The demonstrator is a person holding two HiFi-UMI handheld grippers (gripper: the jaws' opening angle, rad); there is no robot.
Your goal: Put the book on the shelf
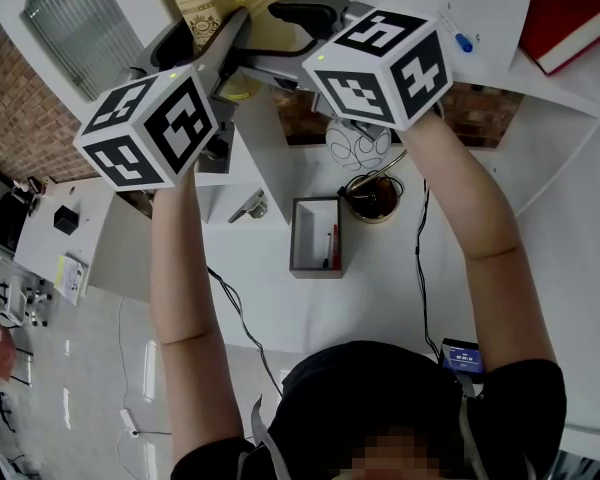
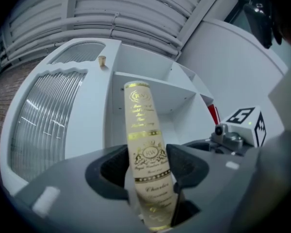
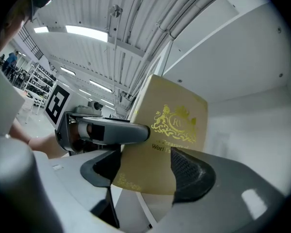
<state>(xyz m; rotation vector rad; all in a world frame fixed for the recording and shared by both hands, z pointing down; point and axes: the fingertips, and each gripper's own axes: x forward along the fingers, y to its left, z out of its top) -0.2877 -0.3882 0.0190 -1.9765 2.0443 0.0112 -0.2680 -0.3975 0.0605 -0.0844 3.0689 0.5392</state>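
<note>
I hold a cream and gold book (image 1: 193,6) up at the white shelf unit (image 2: 155,89), with both arms raised. In the left gripper view its gold-printed spine (image 2: 143,125) stands upright between the jaws, filling the gap, and my left gripper (image 2: 148,166) is shut on it. In the right gripper view the gold front cover (image 3: 177,115) runs slantwise through my right gripper (image 3: 145,171). One pad lies in front of the cover and the other is hidden behind it, so whether they press on it is unclear. The left gripper's finger (image 3: 114,132) crosses the book's edge.
A red book (image 1: 570,8) lies on a shelf at the upper right. A ribbed glass door (image 2: 46,115) is left of the open compartment. On the white desk below are a grey pen box (image 1: 315,236), a round cup (image 1: 372,198), cables and a blue device (image 1: 463,353).
</note>
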